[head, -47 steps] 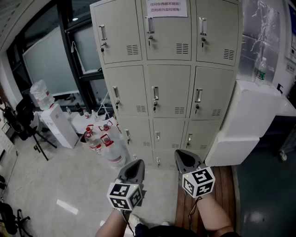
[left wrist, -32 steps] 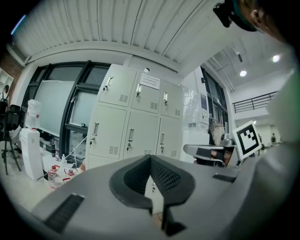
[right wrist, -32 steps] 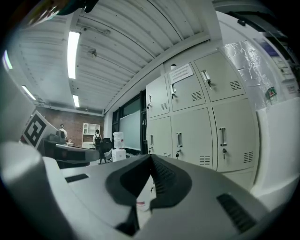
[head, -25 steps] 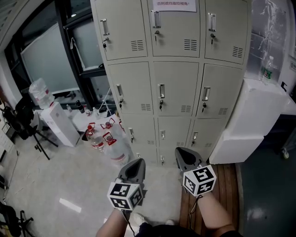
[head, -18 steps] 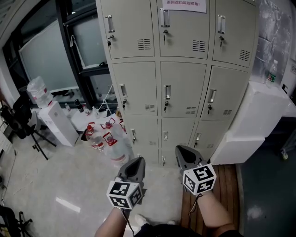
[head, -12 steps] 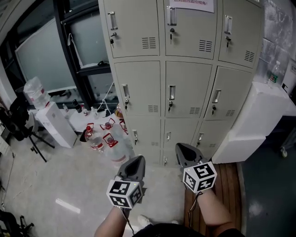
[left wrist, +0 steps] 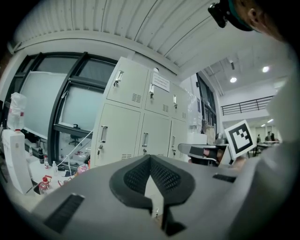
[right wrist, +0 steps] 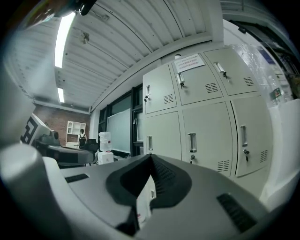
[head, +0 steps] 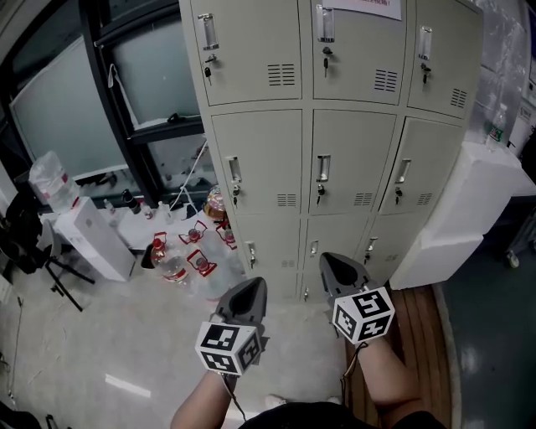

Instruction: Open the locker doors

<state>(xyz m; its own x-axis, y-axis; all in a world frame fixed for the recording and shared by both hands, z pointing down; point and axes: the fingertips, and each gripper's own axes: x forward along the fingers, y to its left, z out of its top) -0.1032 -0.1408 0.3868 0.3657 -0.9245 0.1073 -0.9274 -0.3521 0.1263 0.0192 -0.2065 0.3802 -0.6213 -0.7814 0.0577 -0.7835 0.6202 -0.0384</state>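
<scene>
On the floor at left, clear water jugs (head: pixel 173 270) with red tops cluster beside a white box (head: pixel 94 239); their fill cannot be told. Left gripper (head: pixel 249 292) and right gripper (head: pixel 337 266) hover low before the lockers (head: pixel 343 151), each with fingers pressed together on nothing. Every locker door is closed, keys in the locks. The paper notice (head: pixel 368 7) up top is unreadable. White foam boxes (head: pixel 469 188) stand at right

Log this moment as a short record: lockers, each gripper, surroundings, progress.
Lockers: grey cabinet, every door in view closed
Left gripper: jaws together, empty, apart from the doors
Right gripper: jaws together, empty, apart from the doors
Left of cabinet: water bottles on the floor
Right of cabinet: white foam boxes
Progress: no door opened yet
</scene>
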